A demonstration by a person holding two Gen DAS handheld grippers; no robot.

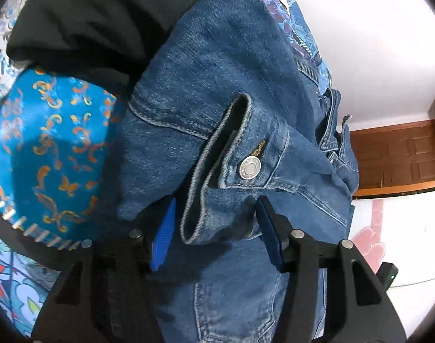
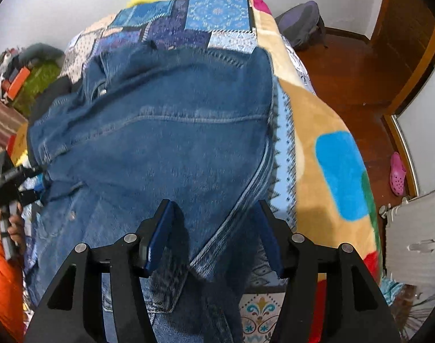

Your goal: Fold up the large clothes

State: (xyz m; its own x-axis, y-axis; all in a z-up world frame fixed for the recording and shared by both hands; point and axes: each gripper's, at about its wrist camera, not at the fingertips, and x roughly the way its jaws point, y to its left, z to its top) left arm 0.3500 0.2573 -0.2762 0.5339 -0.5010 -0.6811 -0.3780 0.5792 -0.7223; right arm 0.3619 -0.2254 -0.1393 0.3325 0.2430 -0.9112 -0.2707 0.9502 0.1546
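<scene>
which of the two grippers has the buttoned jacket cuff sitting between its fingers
The left gripper: the denim jacket cuff with its metal button lies between its open fingers. The right gripper straddles a plain folded edge instead.

Denim jacket (image 1: 217, 65) – coarse, matt cloth; its button (image 1: 249, 169) looks brushed metal; blanket (image 2: 317, 120) fleecy.

Left tongs (image 1: 214, 223) parted, angled down; right tongs (image 2: 214, 223) parted, pointing steeply down.
</scene>
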